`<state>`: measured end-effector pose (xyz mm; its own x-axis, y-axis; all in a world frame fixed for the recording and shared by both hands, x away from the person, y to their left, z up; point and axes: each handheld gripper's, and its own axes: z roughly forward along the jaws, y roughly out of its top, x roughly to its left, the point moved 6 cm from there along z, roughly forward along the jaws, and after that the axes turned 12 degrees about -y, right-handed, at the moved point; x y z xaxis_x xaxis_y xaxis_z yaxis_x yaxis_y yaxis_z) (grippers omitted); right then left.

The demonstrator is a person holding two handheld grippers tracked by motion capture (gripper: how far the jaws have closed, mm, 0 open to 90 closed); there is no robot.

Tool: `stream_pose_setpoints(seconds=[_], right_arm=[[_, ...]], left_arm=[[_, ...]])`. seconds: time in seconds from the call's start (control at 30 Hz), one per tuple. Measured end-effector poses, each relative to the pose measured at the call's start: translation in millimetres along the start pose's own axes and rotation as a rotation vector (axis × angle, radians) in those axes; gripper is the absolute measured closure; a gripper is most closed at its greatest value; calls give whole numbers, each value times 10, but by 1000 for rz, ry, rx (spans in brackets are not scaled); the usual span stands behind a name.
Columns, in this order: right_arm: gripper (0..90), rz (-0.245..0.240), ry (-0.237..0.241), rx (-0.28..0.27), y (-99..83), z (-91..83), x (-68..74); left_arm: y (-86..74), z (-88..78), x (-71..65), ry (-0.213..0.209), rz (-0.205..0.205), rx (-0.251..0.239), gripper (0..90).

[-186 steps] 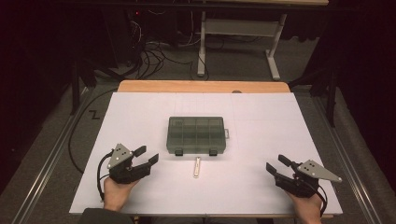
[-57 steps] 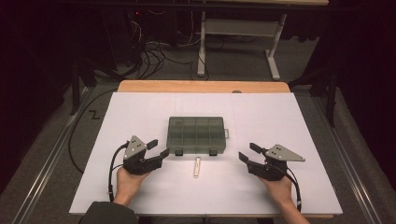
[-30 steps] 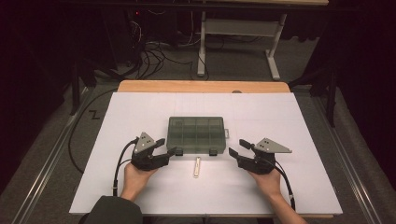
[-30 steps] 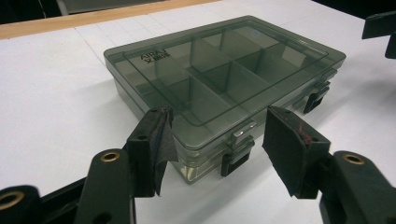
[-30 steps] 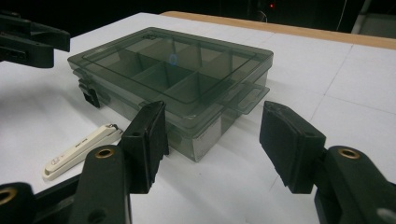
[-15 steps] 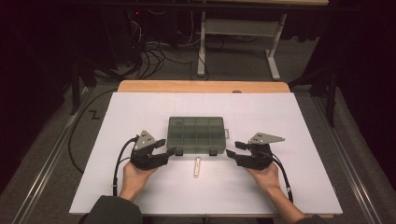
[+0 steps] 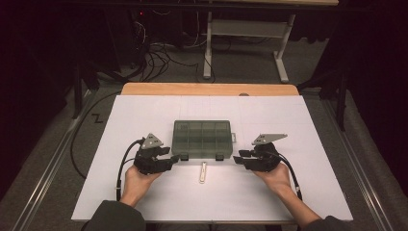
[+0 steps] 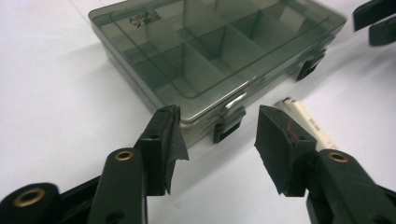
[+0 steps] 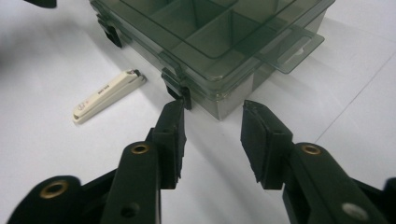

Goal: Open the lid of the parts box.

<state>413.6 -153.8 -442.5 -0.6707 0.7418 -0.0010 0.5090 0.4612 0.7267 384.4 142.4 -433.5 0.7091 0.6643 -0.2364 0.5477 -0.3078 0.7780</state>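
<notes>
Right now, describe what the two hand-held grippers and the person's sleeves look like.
The left hand-held gripper and the right hand-held gripper are black, each topped by a grey three-cornered plate, with a black cable trailing back. Their jaws carry brass-coloured rivets and dark flat pads. The sleeves are dark.

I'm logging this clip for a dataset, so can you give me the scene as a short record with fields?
surface: white table
box: smoky clear compartment box, lid shut, two black latches on its near side
clipper: pale nail clipper lying flat in front of the box, apart from it
left gripper: at the box's near left corner, jaws astride the left latch, just been closing, not pressing
right gripper: at the near right corner, by the right latch, jaws just been closing, nothing gripped
</notes>
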Motion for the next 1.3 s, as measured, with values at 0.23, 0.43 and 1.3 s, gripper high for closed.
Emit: stream_pose_setpoints(seconds=[0.23,0.43,1.3], right_arm=[[792,-39,-62,47,33,22,-38],[847,-72,-57,65,45,31,-27],[900,-115,-66,143,114,145,41]], left_arm=[[24,-29,40,53,17,84,566],[-1,-16,67,83,19,146,614],[-42,134,146,104,22,237,805]])
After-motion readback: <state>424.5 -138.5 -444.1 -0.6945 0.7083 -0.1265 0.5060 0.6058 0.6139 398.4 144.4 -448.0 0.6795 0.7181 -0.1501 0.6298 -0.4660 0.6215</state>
